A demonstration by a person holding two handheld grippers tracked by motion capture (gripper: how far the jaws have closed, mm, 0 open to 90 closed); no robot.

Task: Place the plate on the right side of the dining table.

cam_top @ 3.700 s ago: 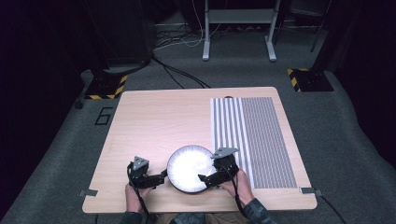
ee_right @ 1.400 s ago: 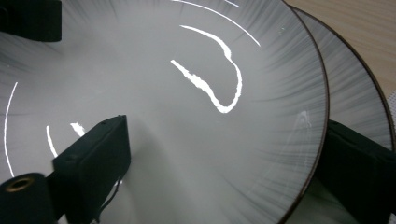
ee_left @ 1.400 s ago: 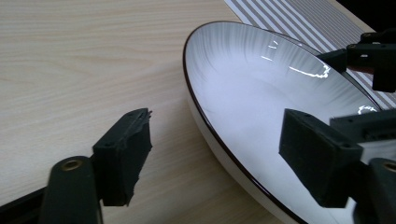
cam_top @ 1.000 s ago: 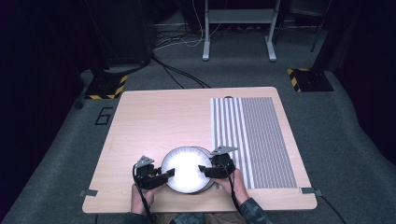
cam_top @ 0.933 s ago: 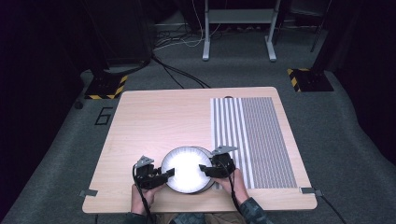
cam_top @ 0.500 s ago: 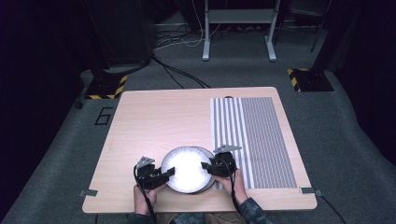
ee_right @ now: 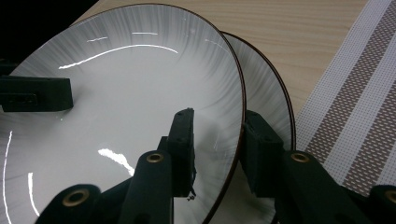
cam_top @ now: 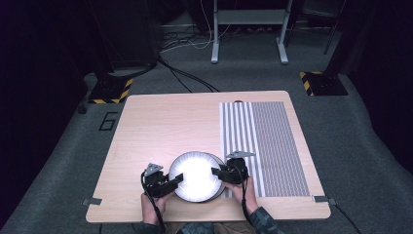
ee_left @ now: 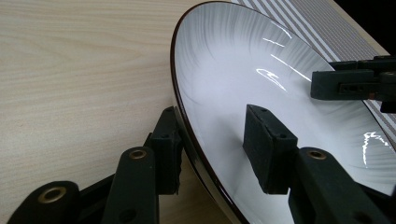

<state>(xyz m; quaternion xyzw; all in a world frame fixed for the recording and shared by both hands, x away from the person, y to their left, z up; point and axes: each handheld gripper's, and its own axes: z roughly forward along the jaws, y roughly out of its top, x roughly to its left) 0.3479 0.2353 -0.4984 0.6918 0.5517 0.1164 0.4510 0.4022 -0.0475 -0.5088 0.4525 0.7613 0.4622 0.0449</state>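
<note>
So you've got a stack of two round white glossy plates with thin dark rims near the front edge of the light wooden table (cam_top: 160, 122), just left of the grey-and-white striped woven placemat (cam_top: 265, 141). From above it looks like one disc, but your right gripper view shows the upper white plate (ee_right: 116, 93) with a lower white plate (ee_right: 271, 88) peeking out beneath it on the mat side.

Your left gripper (cam_top: 171, 183) is on the upper plate's left edge. In the left gripper view the rim (ee_left: 180, 107) runs between the two black jaws, one pad under the plate and one over the white face. The under pad sits right against the rim; the upper one is at the surface, though I can't tell how hard it presses.

Your right gripper (cam_top: 217, 173) has the opposite edge. Its jaws have just been closing, and the upper plate's rim sits between them: one pad on top of the white face, the other tucked into the gap over the lower plate. Both grips are narrow, clamped around that thin edge.

The upper plate looks tilted off the lower one on the right side.
</note>
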